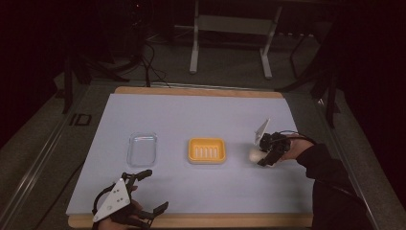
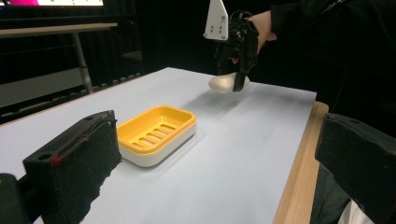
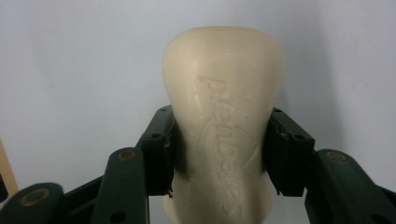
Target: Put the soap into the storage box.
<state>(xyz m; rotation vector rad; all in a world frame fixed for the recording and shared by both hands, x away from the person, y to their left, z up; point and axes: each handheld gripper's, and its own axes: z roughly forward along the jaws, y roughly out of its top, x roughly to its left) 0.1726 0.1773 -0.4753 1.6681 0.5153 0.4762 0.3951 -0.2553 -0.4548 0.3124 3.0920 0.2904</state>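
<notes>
A cream bar of soap (image 3: 224, 126) with an embossed word is clamped between the two black pads of my right gripper (image 3: 219, 154). In the high view the right gripper (image 1: 264, 157) holds the soap (image 1: 255, 155) just above the pale mat, right of a yellow soap dish (image 1: 207, 150). The left gripper view shows the soap (image 2: 223, 83) lifted off the mat behind the yellow dish (image 2: 156, 133). My left gripper (image 1: 149, 190) rests at the near left edge, jaws wide apart and nothing between them.
A clear plastic lid or tray (image 1: 142, 148) lies left of the yellow dish. The pale mat (image 1: 191, 115) covers a wooden board (image 1: 191, 221). Table legs and cables stand in the dark behind the board.
</notes>
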